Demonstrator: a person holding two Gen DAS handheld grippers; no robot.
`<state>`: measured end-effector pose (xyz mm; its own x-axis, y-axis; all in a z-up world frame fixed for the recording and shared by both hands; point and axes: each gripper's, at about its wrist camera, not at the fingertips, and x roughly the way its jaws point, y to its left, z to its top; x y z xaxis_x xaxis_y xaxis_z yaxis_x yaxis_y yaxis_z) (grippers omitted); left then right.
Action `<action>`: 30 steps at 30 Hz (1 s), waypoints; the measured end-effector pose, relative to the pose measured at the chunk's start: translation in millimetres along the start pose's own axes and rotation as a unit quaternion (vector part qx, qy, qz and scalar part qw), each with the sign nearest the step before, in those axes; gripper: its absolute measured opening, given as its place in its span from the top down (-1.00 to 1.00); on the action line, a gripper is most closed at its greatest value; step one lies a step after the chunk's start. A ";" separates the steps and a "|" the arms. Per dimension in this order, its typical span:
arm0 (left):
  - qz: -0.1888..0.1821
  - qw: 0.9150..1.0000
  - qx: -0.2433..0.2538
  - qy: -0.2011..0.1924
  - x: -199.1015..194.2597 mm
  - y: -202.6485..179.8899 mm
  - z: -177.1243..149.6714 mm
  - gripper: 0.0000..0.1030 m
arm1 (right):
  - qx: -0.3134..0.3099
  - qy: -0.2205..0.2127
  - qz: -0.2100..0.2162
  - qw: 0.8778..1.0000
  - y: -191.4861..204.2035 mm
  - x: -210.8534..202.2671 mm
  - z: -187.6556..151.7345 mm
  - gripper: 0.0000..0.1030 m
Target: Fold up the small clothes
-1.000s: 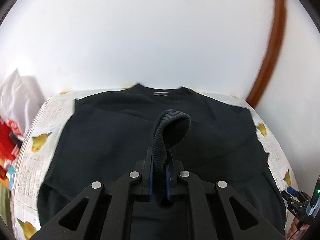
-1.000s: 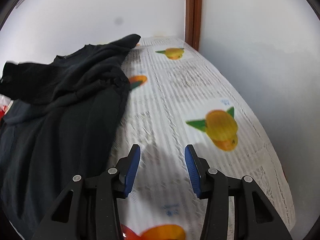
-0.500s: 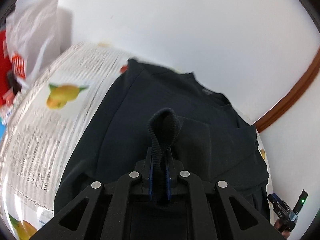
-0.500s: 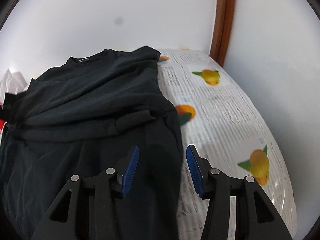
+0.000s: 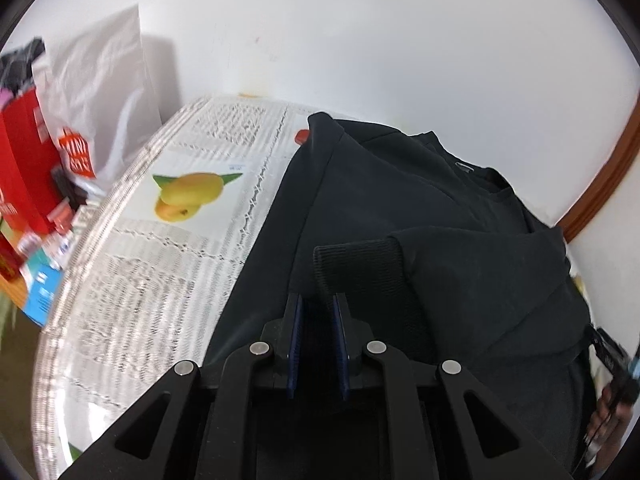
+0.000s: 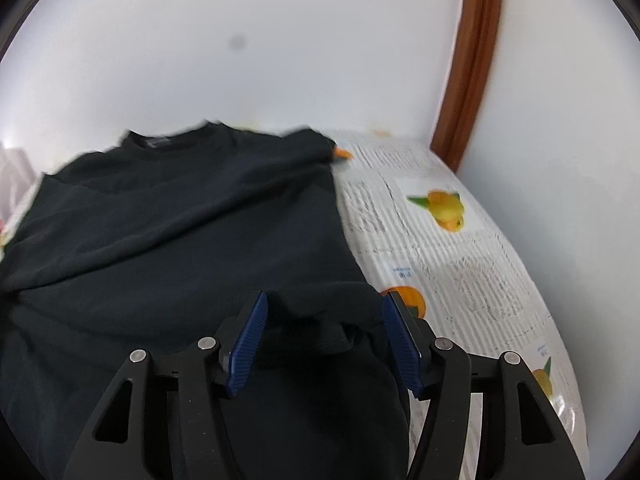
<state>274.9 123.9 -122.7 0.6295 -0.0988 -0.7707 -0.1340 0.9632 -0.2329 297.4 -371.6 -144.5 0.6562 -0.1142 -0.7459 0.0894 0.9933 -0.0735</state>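
Observation:
A black long-sleeved sweatshirt (image 5: 380, 200) lies on the table, neck hole toward the wall. One sleeve is folded across the body, and its ribbed cuff (image 5: 360, 268) lies flat just beyond my left gripper (image 5: 318, 320). The left fingers stand a small gap apart with dark cloth seen between them; no firm pinch shows. In the right wrist view the sweatshirt (image 6: 180, 220) fills the left and middle. My right gripper (image 6: 324, 320) is open, low over the shirt's right edge, with a fold of cloth between its blue pads.
The table wears a white cloth (image 5: 160, 260) printed with text and yellow fruit; it also shows in the right wrist view (image 6: 460, 280). A white plastic bag (image 5: 104, 92) and red boxes (image 5: 24, 160) stand at the far left. A brown wooden trim (image 6: 472, 60) runs up the wall corner.
The left gripper swung left and its fingers parted; the cuff that stood up in them now lies flat on the shirt. The right gripper moved left from bare tablecloth onto the shirt's right edge.

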 end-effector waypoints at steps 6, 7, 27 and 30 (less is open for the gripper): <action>0.001 1.000 0.011 -0.007 -15.4 0.9 -8.6 0.72 | 0.027 0.033 0.003 0.999 -12.3 8.1 -6.1 -0.16; 0.003 1.000 0.014 -0.009 -18.9 0.8 -10.7 0.72 | 0.028 0.028 0.003 0.999 -13.6 0.7 -8.3 -0.16; 0.004 0.999 0.039 0.031 -81.9 7.4 -102.4 0.48 | 0.046 0.035 0.018 0.998 -53.5 -101.8 -113.2 -0.21; 0.001 0.999 0.035 0.037 -89.4 12.6 -120.0 0.28 | 0.053 0.043 0.020 0.997 -58.1 -107.9 -128.9 -0.27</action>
<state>125.1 114.9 -127.9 0.5709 -0.1134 -0.8132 -0.0787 0.9783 -0.1917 124.9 -414.6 -145.1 0.5943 -0.0671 -0.8014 0.1458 0.9890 0.0253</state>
